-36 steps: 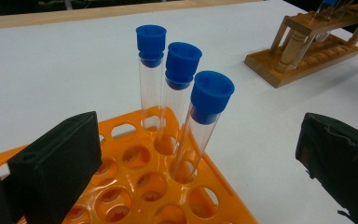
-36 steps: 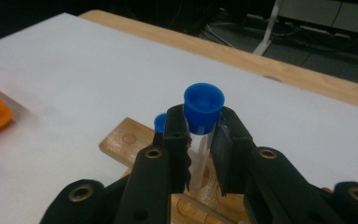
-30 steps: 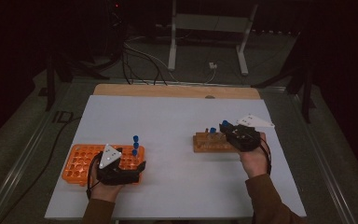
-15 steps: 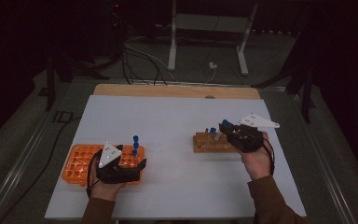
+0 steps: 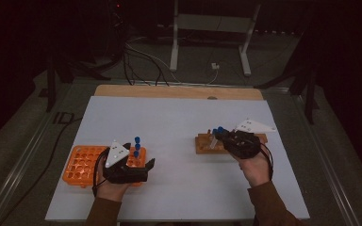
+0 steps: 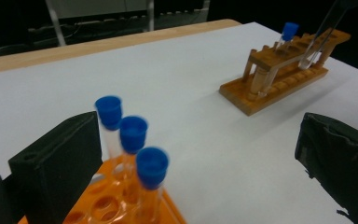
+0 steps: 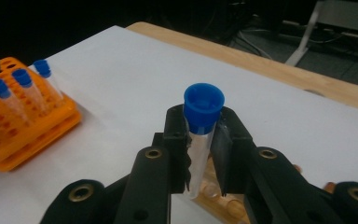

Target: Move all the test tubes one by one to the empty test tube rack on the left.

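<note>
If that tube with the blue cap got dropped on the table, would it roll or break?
The tube is round and smooth, so it would likely roll. It looks like thin clear plastic, probably light and not easily broken. The right gripper pinches just below the blue cap, so it may slip.

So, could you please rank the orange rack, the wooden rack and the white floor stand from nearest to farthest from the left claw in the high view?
1. Orange rack, right at the left claw.
2. Wooden rack, across the table to the right.
3. White floor stand, beyond the table's far edge.
</note>
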Demonstrator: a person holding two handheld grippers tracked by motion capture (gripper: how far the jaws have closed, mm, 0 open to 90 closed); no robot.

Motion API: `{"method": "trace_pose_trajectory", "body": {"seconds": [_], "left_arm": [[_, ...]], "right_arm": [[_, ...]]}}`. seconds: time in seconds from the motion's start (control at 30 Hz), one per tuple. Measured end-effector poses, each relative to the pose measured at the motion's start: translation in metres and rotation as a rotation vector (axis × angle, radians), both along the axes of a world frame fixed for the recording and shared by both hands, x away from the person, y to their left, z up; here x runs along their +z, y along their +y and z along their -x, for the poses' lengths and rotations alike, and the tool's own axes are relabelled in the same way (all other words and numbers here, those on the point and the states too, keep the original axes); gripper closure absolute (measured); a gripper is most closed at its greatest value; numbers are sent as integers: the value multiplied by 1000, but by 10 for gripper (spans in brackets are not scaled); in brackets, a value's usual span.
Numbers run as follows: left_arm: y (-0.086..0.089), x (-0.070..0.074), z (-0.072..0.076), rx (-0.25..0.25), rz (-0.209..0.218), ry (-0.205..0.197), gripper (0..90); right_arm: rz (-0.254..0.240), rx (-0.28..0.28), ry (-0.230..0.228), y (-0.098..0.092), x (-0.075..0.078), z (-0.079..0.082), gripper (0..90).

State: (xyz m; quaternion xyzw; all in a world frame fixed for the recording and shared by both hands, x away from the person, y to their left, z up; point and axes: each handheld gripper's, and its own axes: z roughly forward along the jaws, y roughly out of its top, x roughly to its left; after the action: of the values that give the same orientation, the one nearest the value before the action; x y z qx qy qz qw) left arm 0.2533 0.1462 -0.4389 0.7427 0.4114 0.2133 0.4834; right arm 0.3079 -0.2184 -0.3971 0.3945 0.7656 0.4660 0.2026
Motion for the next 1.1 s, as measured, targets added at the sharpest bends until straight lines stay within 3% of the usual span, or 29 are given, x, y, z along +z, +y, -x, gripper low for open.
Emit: {"method": "trace_pose_trajectory", "body": {"seconds": [0.3,0.6,0.9,1.1], "left_arm": [[-16,10,-3,-32,-6,-14,17],[-40,16,-3,-106,3,-21,64],[-72,17,-4,-190,-42,-29,142],[-91,11,-9,-217,-83,-22,173]], "right_arm": [[-11,36,25,10,-7,3,771],[-12,87,38,25,-10,9,771],[-28,137,54,37,-10,15,771],[-40,176,66,46,-11,19,771]]}}
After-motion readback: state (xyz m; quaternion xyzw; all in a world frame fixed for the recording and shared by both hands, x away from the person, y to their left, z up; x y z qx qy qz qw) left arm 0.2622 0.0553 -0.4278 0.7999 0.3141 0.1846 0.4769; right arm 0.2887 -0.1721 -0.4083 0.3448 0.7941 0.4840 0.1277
